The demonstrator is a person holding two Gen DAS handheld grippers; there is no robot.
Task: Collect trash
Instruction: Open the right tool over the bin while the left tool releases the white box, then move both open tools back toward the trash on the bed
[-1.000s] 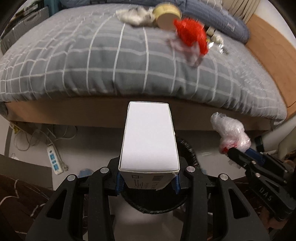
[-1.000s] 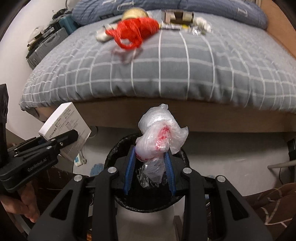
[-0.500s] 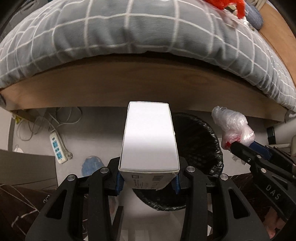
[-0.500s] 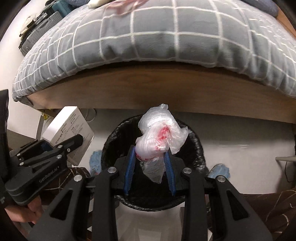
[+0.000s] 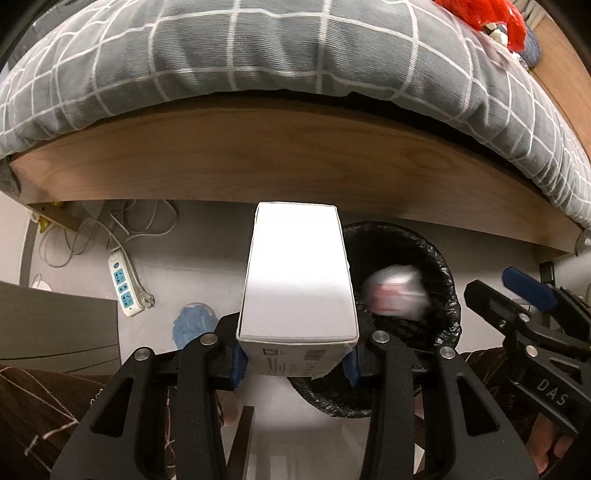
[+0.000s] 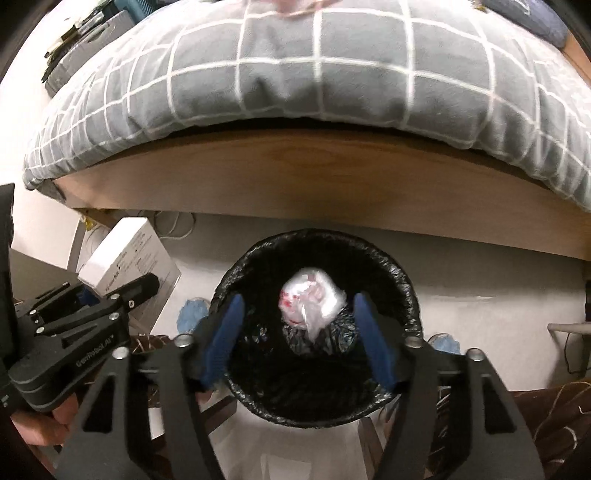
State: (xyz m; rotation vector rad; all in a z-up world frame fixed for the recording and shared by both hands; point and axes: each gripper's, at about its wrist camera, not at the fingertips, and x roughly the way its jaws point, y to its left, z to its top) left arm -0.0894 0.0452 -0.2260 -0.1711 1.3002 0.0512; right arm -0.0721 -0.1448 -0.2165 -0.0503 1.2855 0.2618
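My left gripper (image 5: 295, 363) is shut on a white cardboard box (image 5: 297, 273), held just left of a black-lined trash bin (image 5: 443, 269) on the floor below the bed. In the right wrist view the same box (image 6: 129, 258) and left gripper (image 6: 122, 295) show at the left. My right gripper (image 6: 297, 321) hangs over the bin (image 6: 402, 280), its jaws opening with nothing pressed between them. The crumpled clear plastic bag with red marks (image 6: 312, 299) lies loose inside the bin, blurred in the left wrist view (image 5: 397, 295).
A bed with a grey checked duvet (image 5: 258, 55) and wooden frame (image 5: 288, 158) runs across the back. A red mesh item (image 5: 487, 14) lies on it. A white power strip (image 5: 123, 286) with cables and a blue crumpled thing (image 5: 192, 325) lie on the floor.
Both grippers came down from bed level to the bin. The right gripper's jaws spread apart and let go of the plastic bag, which dropped into the bin. The left keeps the box.
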